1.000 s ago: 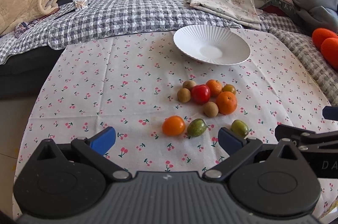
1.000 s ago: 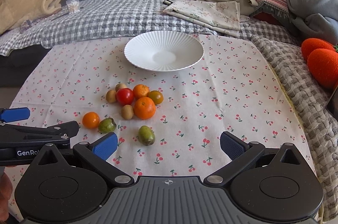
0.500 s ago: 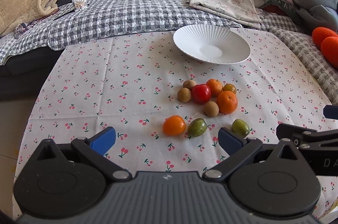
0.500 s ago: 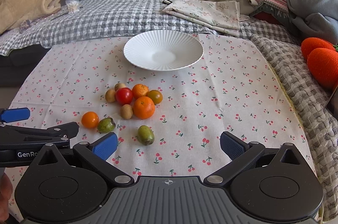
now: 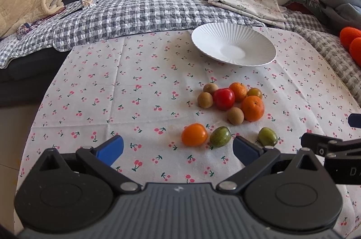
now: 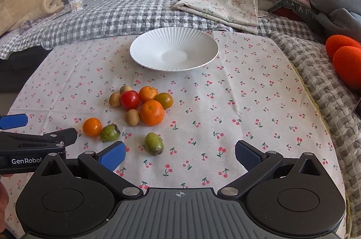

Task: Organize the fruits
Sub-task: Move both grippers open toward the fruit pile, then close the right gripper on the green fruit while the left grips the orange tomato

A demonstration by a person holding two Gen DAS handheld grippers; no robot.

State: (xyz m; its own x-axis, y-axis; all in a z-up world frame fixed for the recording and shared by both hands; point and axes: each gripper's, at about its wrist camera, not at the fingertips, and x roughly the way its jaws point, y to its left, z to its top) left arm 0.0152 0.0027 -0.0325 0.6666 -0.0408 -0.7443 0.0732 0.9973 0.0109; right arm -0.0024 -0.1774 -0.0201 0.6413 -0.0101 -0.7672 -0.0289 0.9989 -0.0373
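Observation:
A white ribbed plate (image 5: 233, 47) (image 6: 173, 51) stands empty at the far side of the cherry-print cloth (image 5: 135, 90). Below it lies a cluster: a red tomato (image 5: 223, 98) (image 6: 129, 99), two oranges (image 5: 252, 108) (image 6: 151, 112), several brown kiwis and a green-brown tomato (image 6: 164, 100). Nearer lie an orange tomato (image 5: 194, 134) (image 6: 92, 126) and two green fruits (image 5: 220, 136) (image 6: 154, 143). My left gripper (image 5: 178, 150) is open, just short of the orange tomato. My right gripper (image 6: 180, 154) is open and holds nothing, with one green fruit just ahead of its left finger.
A grey sofa with a checked quilt (image 5: 135, 11) runs behind the table. A beige blanket (image 5: 24, 2), folded cloths (image 6: 221, 6) and pillows lie on it. Red plush shapes (image 6: 345, 56) sit at the right edge. The cloth's right half (image 6: 248, 103) carries no fruit.
Both grippers have drifted slightly; the fruit sits a touch lower in the left wrist view and higher in the right wrist view. No fruit has moved.

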